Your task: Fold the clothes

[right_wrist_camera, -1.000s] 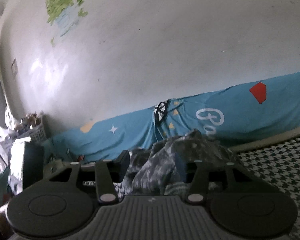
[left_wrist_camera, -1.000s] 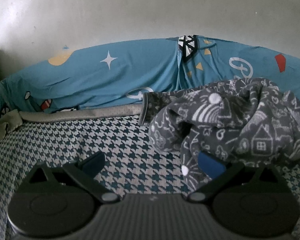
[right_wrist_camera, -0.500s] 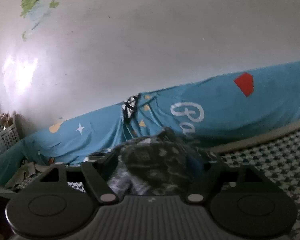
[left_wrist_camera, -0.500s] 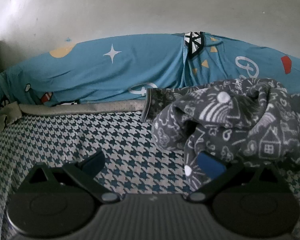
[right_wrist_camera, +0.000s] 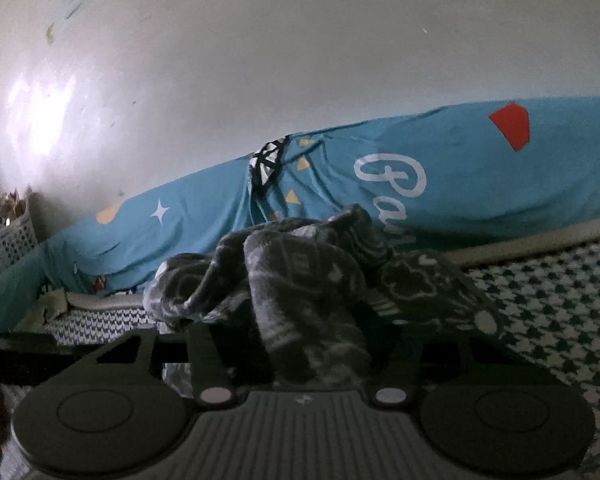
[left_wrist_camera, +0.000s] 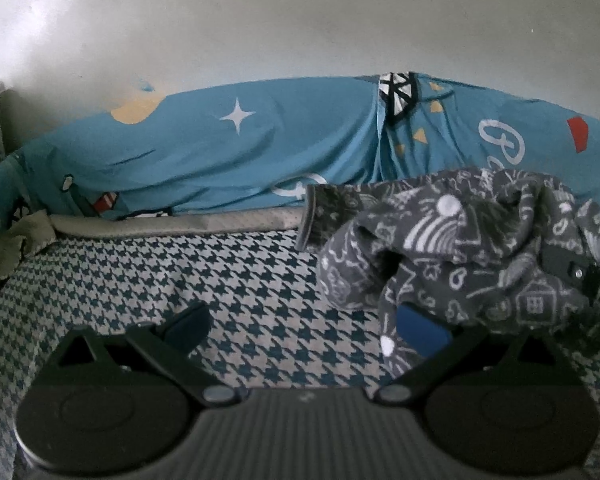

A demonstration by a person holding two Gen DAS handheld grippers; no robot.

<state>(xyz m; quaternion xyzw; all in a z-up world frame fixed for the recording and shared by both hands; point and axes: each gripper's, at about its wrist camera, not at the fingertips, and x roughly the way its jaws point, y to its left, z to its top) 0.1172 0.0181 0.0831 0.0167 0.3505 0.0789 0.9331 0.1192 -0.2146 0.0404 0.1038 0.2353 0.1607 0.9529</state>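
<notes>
A dark grey garment [left_wrist_camera: 460,240] printed with white doodles is bunched up at the right of the left wrist view, over a houndstooth bed cover [left_wrist_camera: 220,280]. My left gripper [left_wrist_camera: 304,326] is open wide. Its right blue pad [left_wrist_camera: 420,334] touches the garment's lower edge, and its left pad [left_wrist_camera: 188,320] hangs over bare cover. In the right wrist view the same garment [right_wrist_camera: 300,288] is heaped between the fingers of my right gripper [right_wrist_camera: 304,332] and hides both fingertips. That gripper is shut on the cloth. Its dark body [left_wrist_camera: 576,276] shows under the garment.
A blue printed sheet [left_wrist_camera: 260,160] runs along the white wall behind the bed, above a grey padded edge [left_wrist_camera: 160,226]. A perforated basket [right_wrist_camera: 4,248] stands at the far left, and a grey-green cloth [left_wrist_camera: 16,248] lies at the left corner. More houndstooth cover [right_wrist_camera: 560,300] stretches to the right.
The right gripper has swung sideways with the garment, which now covers the blue pads that showed a second ago. The left gripper stays open and has tilted up slightly.
</notes>
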